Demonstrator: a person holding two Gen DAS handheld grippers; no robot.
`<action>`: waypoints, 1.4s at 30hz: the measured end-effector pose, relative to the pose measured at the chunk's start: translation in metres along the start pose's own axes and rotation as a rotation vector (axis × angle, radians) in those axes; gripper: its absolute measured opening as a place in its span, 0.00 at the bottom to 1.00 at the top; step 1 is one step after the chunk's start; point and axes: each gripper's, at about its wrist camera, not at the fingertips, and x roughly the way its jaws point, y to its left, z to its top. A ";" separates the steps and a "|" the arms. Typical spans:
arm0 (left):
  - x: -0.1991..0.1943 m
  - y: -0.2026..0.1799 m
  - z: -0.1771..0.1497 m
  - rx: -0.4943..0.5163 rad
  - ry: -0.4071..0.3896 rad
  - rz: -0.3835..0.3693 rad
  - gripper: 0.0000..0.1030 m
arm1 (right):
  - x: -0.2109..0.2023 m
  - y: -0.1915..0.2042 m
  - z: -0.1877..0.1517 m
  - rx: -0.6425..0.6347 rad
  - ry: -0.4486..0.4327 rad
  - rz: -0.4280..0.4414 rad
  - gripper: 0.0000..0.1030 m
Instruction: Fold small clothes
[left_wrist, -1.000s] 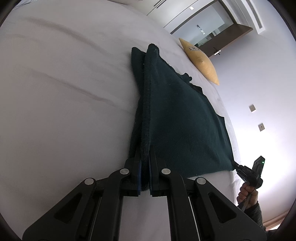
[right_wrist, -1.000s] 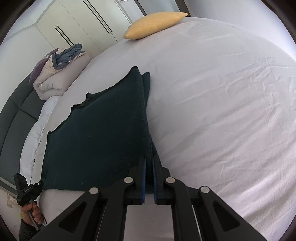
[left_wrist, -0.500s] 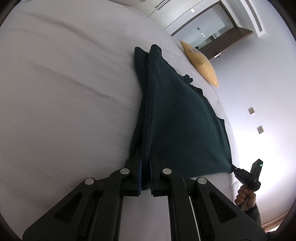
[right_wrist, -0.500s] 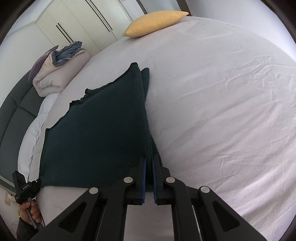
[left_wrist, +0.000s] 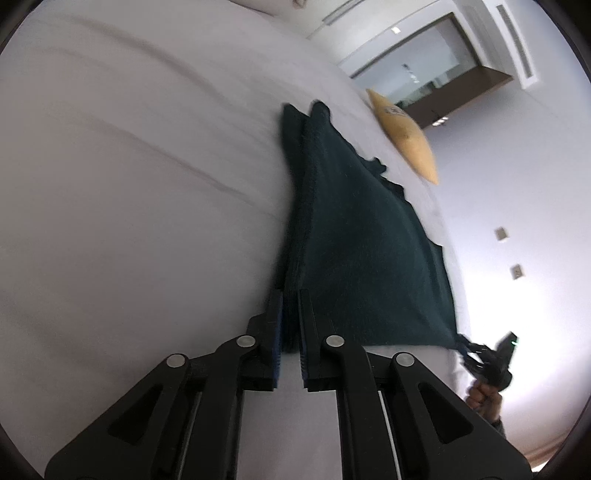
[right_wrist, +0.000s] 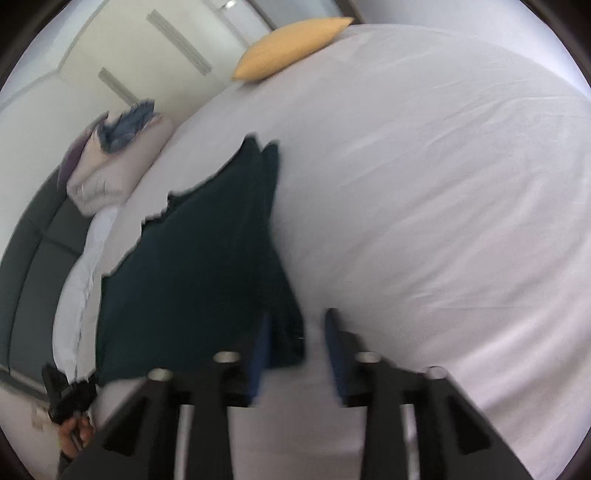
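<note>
A dark teal cloth (left_wrist: 369, 251) (right_wrist: 192, 266) lies folded flat on the white bed (left_wrist: 129, 221) (right_wrist: 424, 184). In the left wrist view my left gripper (left_wrist: 290, 299) has the near corner of the folded edge between its pads. Its jaws are opening slightly, and the cloth still fills the narrow gap. In the right wrist view my right gripper (right_wrist: 297, 319) is opening wide over the other near corner. That corner rests against the left pad with bare sheet up to the right pad. Each view shows the other gripper in a hand at the cloth's far corner.
A yellow pillow (left_wrist: 406, 140) (right_wrist: 291, 48) lies at the bed's far edge. A folded duvet pile (right_wrist: 114, 162) sits by the dark grey headboard (right_wrist: 29, 277). White wardrobe doors stand behind, and the wall has sockets.
The right gripper's jaws have parted widely and let go of the cloth corner. The left gripper's jaws have parted a little. Both views have rolled slightly; the cloth stays flat.
</note>
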 end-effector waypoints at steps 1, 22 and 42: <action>-0.009 -0.003 0.000 0.006 -0.016 0.048 0.15 | -0.007 -0.001 0.001 0.004 -0.024 -0.020 0.36; 0.146 -0.125 0.099 0.404 -0.045 0.179 0.15 | 0.188 0.195 0.047 -0.111 0.278 0.396 0.31; 0.141 -0.057 0.102 0.193 -0.086 -0.064 0.15 | 0.102 0.088 0.101 0.208 -0.122 0.319 0.16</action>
